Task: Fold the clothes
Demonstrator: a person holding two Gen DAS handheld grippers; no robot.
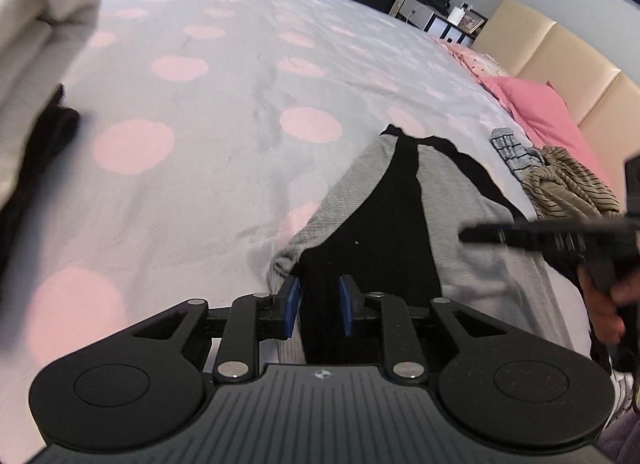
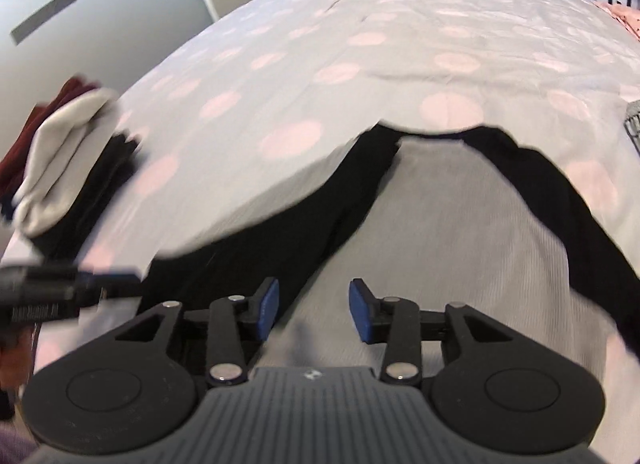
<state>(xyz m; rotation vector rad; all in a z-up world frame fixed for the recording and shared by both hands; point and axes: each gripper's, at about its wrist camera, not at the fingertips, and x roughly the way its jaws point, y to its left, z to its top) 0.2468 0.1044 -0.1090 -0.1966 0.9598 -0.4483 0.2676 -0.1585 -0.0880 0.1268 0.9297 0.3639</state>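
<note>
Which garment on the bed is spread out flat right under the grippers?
The grey shirt with black sleeves, lying flat beneath both grippers. The others are not: folded clothes stacked at the bed's left edge, and a crumpled striped pile near the pillows.

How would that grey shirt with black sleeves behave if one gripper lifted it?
The grey knit shirt with black sleeves lies flat and creased, so it would probably droop limply. It looks thin, likely light. A black sleeve would probably dangle.
</note>
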